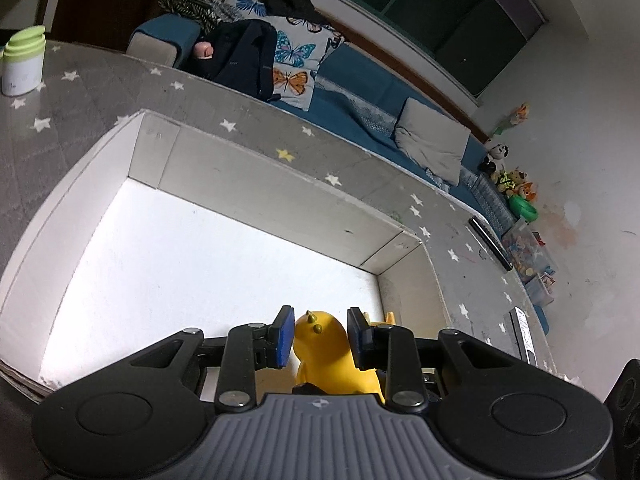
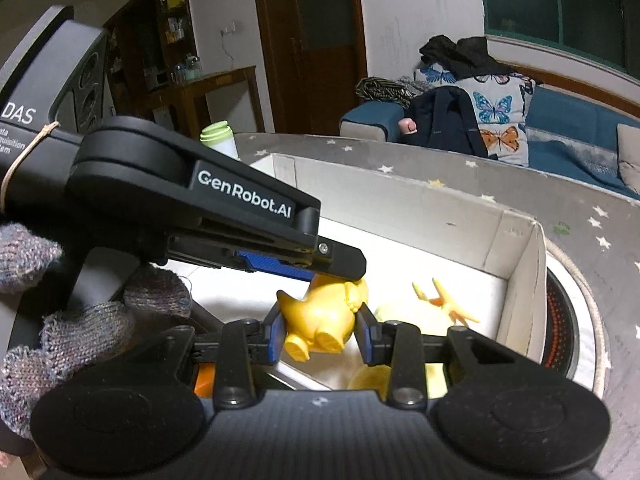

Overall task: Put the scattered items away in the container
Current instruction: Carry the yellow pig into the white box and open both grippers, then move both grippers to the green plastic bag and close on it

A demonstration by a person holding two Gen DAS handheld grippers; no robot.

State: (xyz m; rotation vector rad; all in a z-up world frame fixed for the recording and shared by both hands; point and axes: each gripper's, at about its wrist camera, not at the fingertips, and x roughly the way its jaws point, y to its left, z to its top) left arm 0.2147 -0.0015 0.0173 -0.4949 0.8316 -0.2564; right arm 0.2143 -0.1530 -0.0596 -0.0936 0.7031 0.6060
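1. The left tongs hold a yellow toy; the right tongs hold a second yellow toy.
2. Both toys hang above the white box, near its right wall.
3. Lower the toys close to the box floor before letting them go.

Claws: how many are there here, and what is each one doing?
2. The left claw is shut on a yellow horned plastic toy over the white cardboard box. The right claw, just below it, is shut on a golden-yellow plastic toy animal.
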